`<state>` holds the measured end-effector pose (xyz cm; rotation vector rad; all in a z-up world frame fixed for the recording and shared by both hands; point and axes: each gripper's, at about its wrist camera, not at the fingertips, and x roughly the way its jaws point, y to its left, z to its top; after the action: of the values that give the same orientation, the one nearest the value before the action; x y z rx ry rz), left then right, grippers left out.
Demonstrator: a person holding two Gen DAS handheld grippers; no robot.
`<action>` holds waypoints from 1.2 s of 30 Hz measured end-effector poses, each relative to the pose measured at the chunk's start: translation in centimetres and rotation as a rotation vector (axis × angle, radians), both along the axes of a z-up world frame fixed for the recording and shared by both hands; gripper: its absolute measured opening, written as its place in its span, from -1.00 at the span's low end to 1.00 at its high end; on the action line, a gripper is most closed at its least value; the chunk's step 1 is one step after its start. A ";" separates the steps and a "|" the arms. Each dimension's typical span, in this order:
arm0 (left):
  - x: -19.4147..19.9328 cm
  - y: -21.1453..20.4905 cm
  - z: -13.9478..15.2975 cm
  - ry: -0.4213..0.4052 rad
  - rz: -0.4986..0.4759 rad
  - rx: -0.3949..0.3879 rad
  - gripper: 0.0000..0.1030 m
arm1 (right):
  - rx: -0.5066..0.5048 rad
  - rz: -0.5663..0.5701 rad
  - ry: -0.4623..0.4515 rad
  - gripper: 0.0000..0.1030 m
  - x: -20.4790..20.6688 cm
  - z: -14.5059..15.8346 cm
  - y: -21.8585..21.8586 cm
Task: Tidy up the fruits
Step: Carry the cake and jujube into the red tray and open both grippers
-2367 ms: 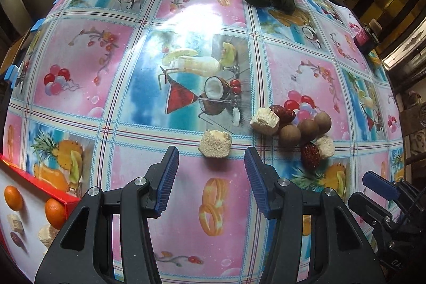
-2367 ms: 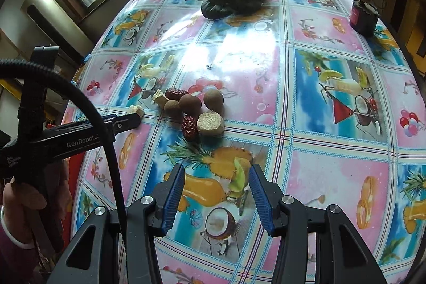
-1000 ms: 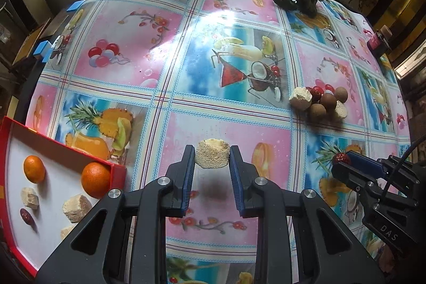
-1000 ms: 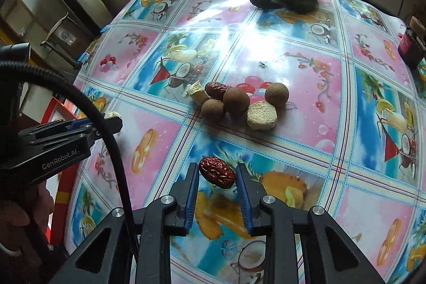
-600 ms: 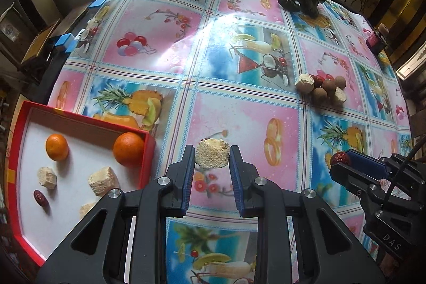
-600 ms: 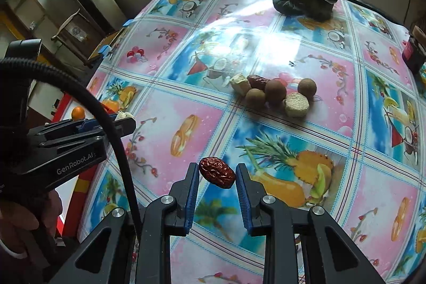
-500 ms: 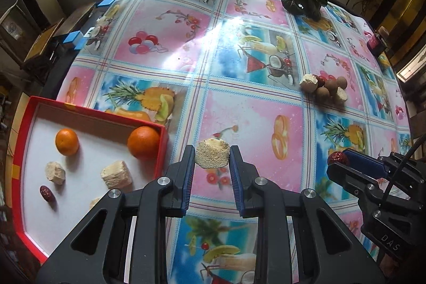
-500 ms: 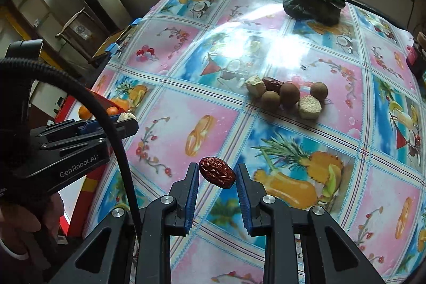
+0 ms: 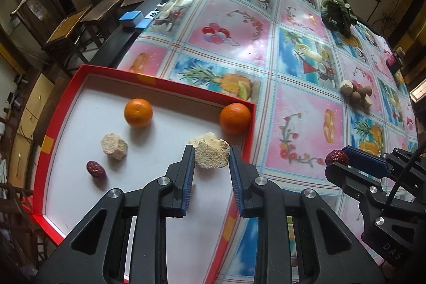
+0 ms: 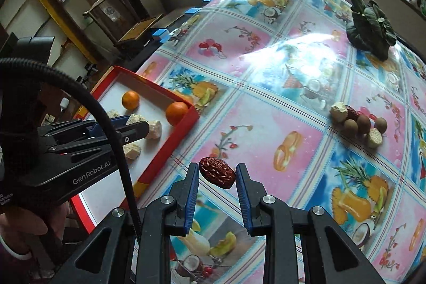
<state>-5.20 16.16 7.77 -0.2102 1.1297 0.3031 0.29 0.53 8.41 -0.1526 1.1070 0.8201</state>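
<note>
My left gripper point(image 9: 212, 156) is shut on a beige crumbly chunk point(image 9: 212, 156) and holds it above the right part of the red tray point(image 9: 170, 83). The tray holds two oranges point(image 9: 138, 112), beige chunks point(image 9: 114, 146) and a red date point(image 9: 95, 169). My right gripper point(image 10: 217, 172) is shut on a wrinkled red date point(image 10: 217, 172) above the tablecloth, right of the tray point(image 10: 170, 148). A small pile of brown round fruits, chunks and a date point(image 10: 356, 123) lies on the cloth at the right; it also shows in the left wrist view point(image 9: 356, 95).
A leafy green vegetable point(image 10: 371, 28) lies at the far end of the table. A dark jar point(image 9: 391, 61) stands at the far right edge. Blue boxes point(image 9: 130, 17) and wooden furniture point(image 9: 69, 31) stand beyond the table's left edge.
Both grippers have moved left with their loads. The left gripper with the beige chunk went from over the tablecloth to over the tray. The right gripper with the date came closer to the tray.
</note>
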 end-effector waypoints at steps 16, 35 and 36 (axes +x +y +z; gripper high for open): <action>-4.2 5.5 -1.4 0.035 0.116 0.012 -0.51 | -0.013 0.161 0.002 -0.47 -3.1 -0.3 7.1; -6.0 7.9 -3.9 0.091 0.169 -0.006 -0.51 | -0.045 0.274 0.046 -0.47 -4.5 -2.5 11.7; -6.1 8.0 -4.0 0.093 0.171 -0.008 -0.51 | -0.045 0.281 0.047 -0.47 -4.7 -2.6 11.8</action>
<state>-11.25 24.15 3.78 -0.3028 1.2068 0.4644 -4.40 12.38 5.77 -0.3334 1.1648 1.0531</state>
